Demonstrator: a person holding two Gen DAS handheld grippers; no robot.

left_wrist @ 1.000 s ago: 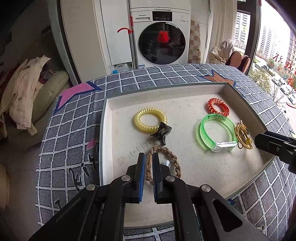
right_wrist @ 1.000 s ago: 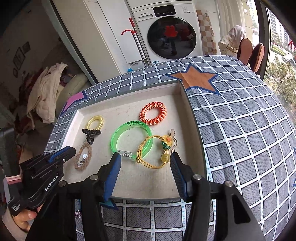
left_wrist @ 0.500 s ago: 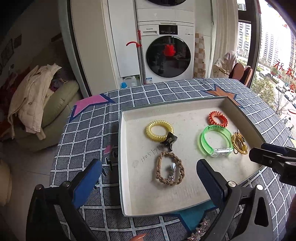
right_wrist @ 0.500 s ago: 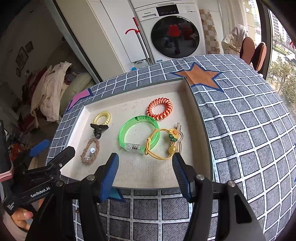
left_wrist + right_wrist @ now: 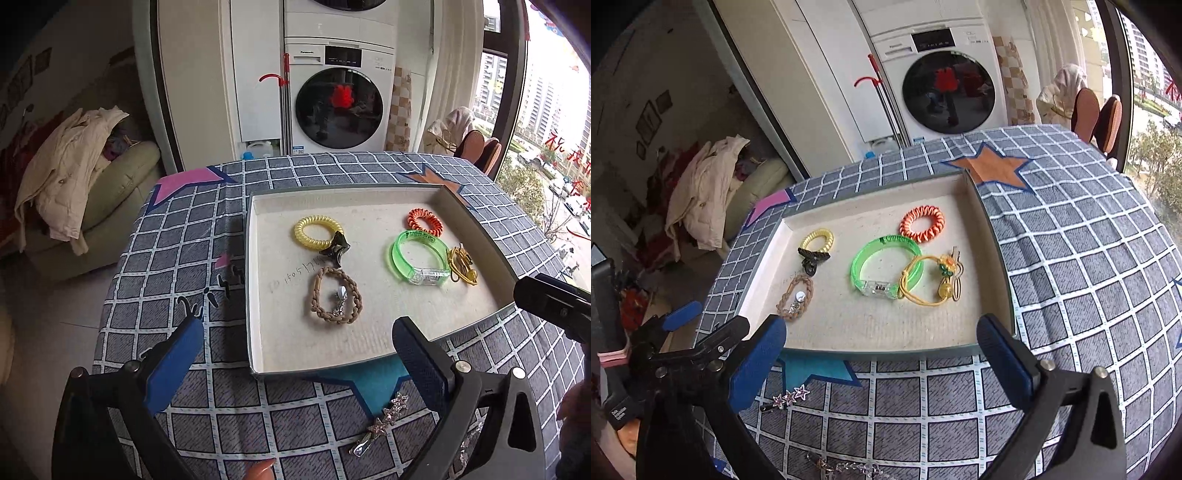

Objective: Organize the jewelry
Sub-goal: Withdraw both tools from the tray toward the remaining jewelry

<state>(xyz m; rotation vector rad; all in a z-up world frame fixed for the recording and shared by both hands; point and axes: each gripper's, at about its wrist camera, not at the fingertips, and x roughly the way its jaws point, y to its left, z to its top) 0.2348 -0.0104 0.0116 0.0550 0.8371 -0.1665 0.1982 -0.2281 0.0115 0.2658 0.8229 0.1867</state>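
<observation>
The left hand-held gripper [image 5: 295,354] stood fully released above the near edge of the tray [image 5: 255,280], its blue pads spread wide with nothing between them. The right hand-held gripper [image 5: 881,350] had just been opening and was likewise released and empty, its pads apart over the tray's front wall. The shallow tray sat on the tabletop [image 5: 173,243], which was covered by a grey checked cloth with coloured stars. Inside the tray lay the jewelry: a yellow coil band [image 5: 318,232] at the back left with a black claw clip [image 5: 335,249] touching its near side, a braided brown bracelet [image 5: 335,295] just in front of the clip, an orange coil band [image 5: 424,221] at the back right, a green translucent bangle [image 5: 419,256] in front of it, and a yellow cord tie with beads [image 5: 923,282] overlapping the bangle's right side. Outside the tray, on the cloth near its front wall, lay a star-studded hair clip [image 5: 384,424]. Another sparkly piece [image 5: 846,469] lay at the bottom edge of the right wrist view, too cut off to identify.
</observation>
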